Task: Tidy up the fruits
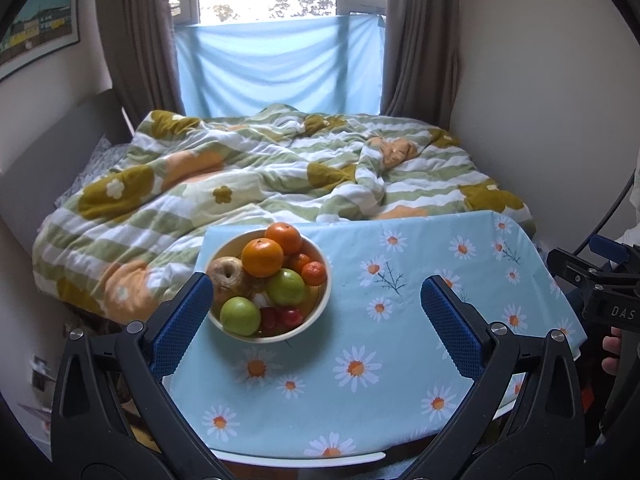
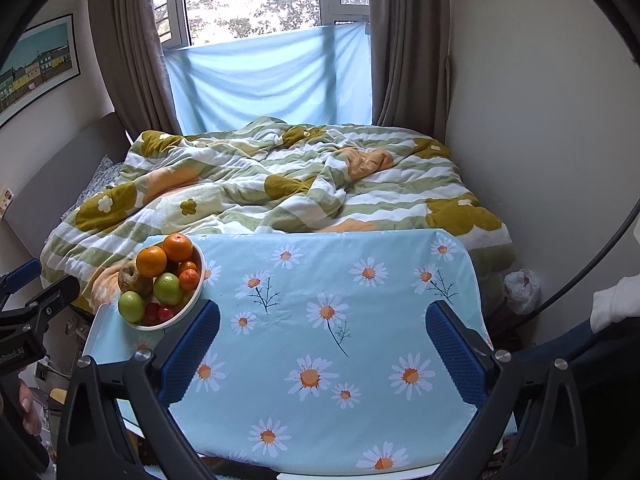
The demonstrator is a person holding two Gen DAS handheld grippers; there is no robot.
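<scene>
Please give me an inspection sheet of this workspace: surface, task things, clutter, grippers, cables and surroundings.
Surface: table covered by a blue daisy-print cloth, mostly bare.
Task things: cream bowl at the table's left part, heaped with oranges, green apples, a brownish pear and small red fruits.
Clutter: nothing seen on the table.
Grippers: left gripper and right gripper both open, holding nothing.
Cables: a dark cable at the right edge.
Surroundings: bed with a flowered duvet behind the table; window with curtains.
</scene>
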